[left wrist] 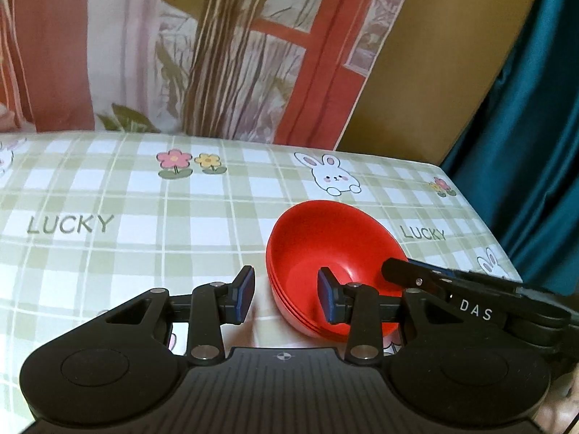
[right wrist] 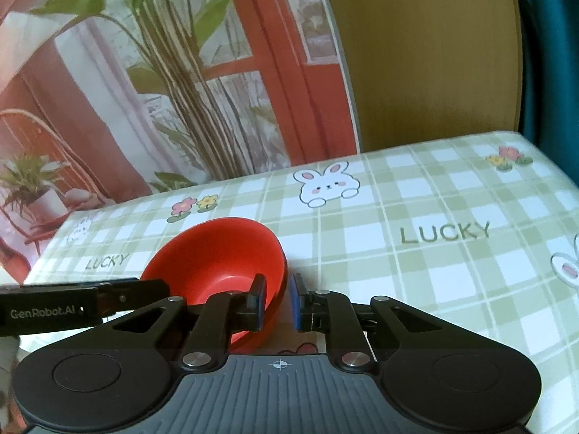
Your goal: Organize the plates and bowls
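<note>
A stack of red bowls (left wrist: 325, 253) stands on the checked tablecloth (left wrist: 126, 209); it also shows in the right wrist view (right wrist: 217, 253). My left gripper (left wrist: 286, 298) is open and straddles the stack's left rim, with one finger inside the top bowl and one outside. My right gripper (right wrist: 277, 302) straddles the right rim, its pads close on either side of the wall; whether they press it is unclear. Each gripper's finger shows in the other's view: the right one (left wrist: 416, 276) and the left one (right wrist: 108, 296).
The table's far edge (left wrist: 253, 141) meets a backdrop printed with plants and a red window frame (left wrist: 318, 54). A tan panel (left wrist: 434, 54) and a teal curtain (left wrist: 535, 126) stand at the right. The table's right edge (left wrist: 481, 217) is near the bowls.
</note>
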{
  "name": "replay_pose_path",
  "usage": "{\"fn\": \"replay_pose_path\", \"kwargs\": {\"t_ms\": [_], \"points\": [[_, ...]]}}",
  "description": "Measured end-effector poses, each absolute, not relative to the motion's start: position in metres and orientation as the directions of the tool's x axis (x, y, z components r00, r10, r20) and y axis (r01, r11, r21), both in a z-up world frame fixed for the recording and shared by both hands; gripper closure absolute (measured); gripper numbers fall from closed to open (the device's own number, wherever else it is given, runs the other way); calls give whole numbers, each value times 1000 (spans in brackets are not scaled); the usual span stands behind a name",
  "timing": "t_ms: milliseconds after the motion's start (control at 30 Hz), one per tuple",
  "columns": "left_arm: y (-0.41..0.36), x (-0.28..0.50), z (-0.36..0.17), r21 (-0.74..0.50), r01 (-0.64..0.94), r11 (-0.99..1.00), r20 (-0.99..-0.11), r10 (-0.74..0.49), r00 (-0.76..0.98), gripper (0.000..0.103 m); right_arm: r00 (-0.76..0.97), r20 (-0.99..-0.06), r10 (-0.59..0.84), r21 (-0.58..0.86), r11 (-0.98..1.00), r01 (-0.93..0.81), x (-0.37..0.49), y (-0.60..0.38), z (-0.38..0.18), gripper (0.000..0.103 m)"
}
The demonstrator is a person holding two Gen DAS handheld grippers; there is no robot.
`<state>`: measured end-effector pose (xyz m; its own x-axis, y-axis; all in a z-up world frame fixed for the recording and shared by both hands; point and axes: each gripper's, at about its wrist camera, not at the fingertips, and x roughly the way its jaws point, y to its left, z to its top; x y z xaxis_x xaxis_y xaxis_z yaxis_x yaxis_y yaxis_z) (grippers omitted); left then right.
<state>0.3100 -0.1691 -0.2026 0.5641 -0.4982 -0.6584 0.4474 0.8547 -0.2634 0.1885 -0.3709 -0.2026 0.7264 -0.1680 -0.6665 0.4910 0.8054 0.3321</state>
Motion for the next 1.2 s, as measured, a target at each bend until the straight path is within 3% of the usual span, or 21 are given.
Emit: {"fn": "replay_pose_path", "kwargs": {"t_ms": [267,333,1200], "points": [[-174,317,-214,-305,427,851,-667,-511,543,64,739,-660,-136,401,768,500,189,-373,-210,88],[-174,316,-215,-318,428,846,-658,-522,543,69,743,-656,-132,417,758,502,188,-374,-209,88],[-140,236,-134,-147,385,911,-607,-391,692,72,846,-520,-121,459,795,396,157,-315,-138,88]]}}
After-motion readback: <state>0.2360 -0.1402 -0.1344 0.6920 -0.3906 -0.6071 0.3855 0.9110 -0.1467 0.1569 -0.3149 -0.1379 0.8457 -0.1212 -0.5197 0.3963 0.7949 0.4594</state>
